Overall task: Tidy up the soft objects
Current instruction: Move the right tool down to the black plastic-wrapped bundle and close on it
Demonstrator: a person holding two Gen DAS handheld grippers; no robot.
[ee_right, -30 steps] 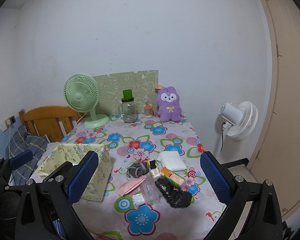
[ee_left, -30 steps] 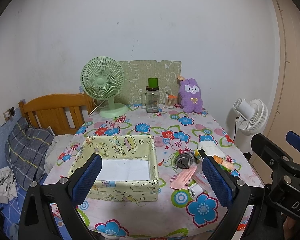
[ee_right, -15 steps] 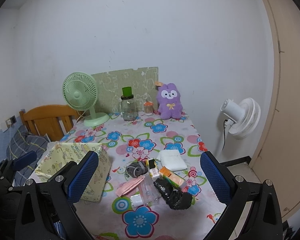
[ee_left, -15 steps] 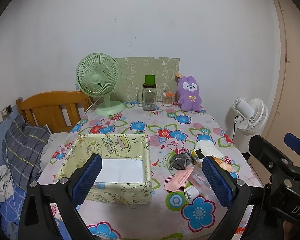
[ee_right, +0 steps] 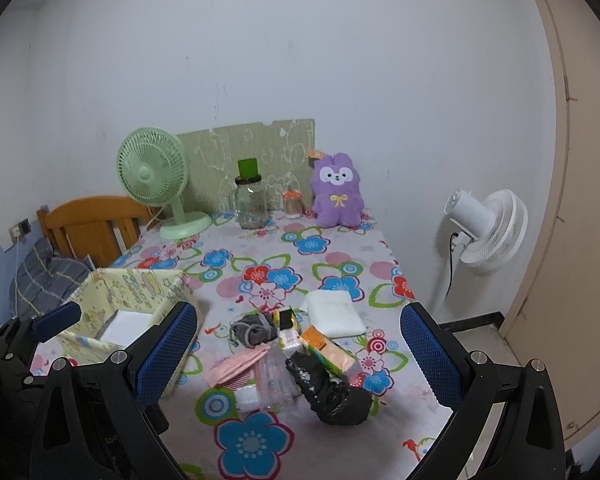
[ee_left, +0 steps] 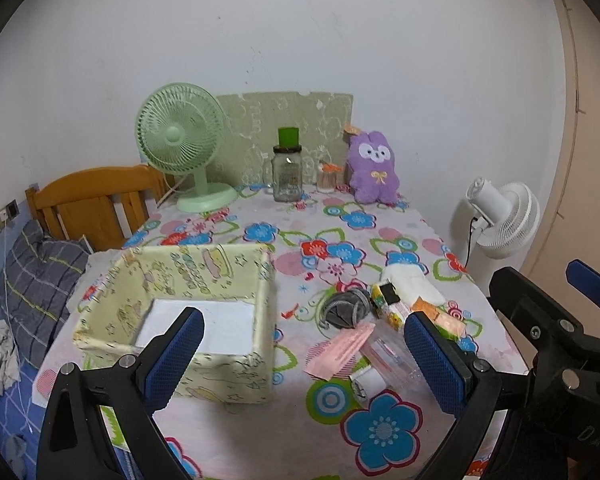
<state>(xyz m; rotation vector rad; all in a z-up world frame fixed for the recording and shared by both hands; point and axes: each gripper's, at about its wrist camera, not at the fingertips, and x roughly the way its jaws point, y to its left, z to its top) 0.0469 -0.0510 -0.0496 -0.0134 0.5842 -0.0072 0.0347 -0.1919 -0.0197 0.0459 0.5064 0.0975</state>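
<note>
Yellow fabric box (ee_left: 188, 300): sitting on the left of the table (ee_left: 340, 432), open top, white floor showing.
Left tongs (ee_left: 300, 364): hovering wide open above the near edge, gripping nothing.
Soft pile: grey cloth bundle (ee_right: 254, 330), pink mask (ee_right: 236, 364) and white folded cloth (ee_right: 334, 314) huddled right of the box.
Black bag (ee_right: 332, 390): nearest the edge.
Right tongs (ee_right: 296, 360): spread wide too, empty.
Purple plush (ee_right: 338, 192): upright against the far wall.

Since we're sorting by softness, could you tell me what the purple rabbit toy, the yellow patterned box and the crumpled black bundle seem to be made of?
Purple rabbit toy: plush fabric, fuzzy matte pile. Yellow patterned box: likely fabric-covered, since its walls sag slightly. Crumpled black bundle: probably thin plastic film, glossy and wrinkled.
</note>
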